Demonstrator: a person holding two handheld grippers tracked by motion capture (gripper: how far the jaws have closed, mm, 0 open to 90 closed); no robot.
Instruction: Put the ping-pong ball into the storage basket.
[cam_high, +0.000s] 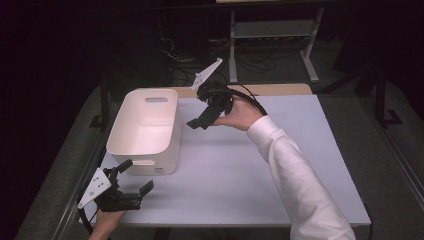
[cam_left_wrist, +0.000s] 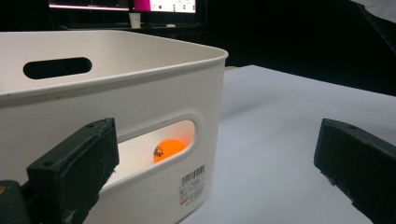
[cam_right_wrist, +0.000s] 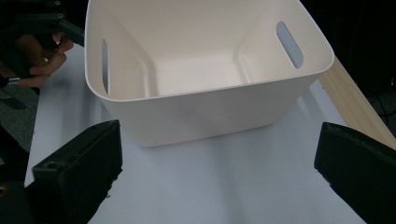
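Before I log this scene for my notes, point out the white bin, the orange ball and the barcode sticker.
white bin (cam_high: 150, 95): high view, far rim.
orange ball (cam_left_wrist: 169, 148): left gripper view, seen through the bin's handle slot.
barcode sticker (cam_left_wrist: 192, 185): left gripper view, bin's outer wall.

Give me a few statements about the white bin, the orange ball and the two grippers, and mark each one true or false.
1. An orange ball lies inside the white bin. True; it shows through the bin's handle slot in the left gripper view.
2. The right gripper is shut on the ball. False; its jaws stand wide apart with nothing between them.
3. The left gripper is open, near the bin's near end. True.
4. The bin lies tipped on its side. False; it stands upright on the table, opening upward.
5. The right gripper is held beside the bin's right wall. True.
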